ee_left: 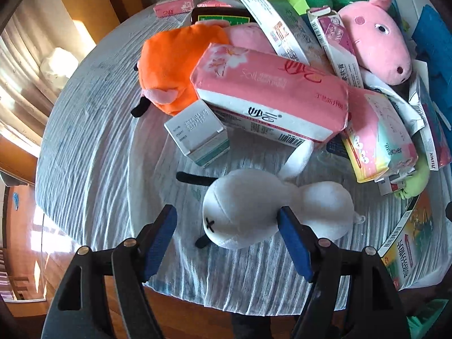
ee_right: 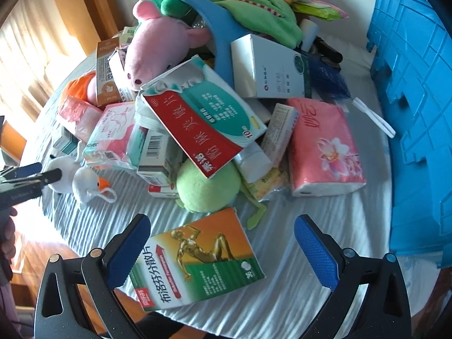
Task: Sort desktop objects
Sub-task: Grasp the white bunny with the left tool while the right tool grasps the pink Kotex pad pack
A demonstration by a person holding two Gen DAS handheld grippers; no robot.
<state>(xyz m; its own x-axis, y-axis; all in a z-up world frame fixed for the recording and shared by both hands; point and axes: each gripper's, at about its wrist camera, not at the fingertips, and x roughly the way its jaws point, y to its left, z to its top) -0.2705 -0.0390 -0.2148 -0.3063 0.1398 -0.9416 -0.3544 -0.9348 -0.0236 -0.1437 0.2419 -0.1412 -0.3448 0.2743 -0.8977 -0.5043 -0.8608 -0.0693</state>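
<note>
A white plush duck (ee_left: 248,212) lies on the striped cloth near the table's front edge. My left gripper (ee_left: 227,227) is open around its head: the right pad sits against the plush, while the left pad stands apart from it. The right wrist view shows the same duck (ee_right: 82,182) with the left gripper (ee_right: 46,171) at it. My right gripper (ee_right: 223,243) is open over an orange and green medicine box (ee_right: 197,260) lying flat on the cloth. Its left finger overlaps the box's edge and its right finger stands well clear.
Behind the duck is a pile: a pink tissue pack (ee_left: 268,90), a small white-teal box (ee_left: 197,132), an orange plush (ee_left: 175,62) and a pink pig plush (ee_left: 378,36). A blue crate (ee_right: 418,113) stands on the right. The table edge (ee_left: 197,296) runs just below my fingers.
</note>
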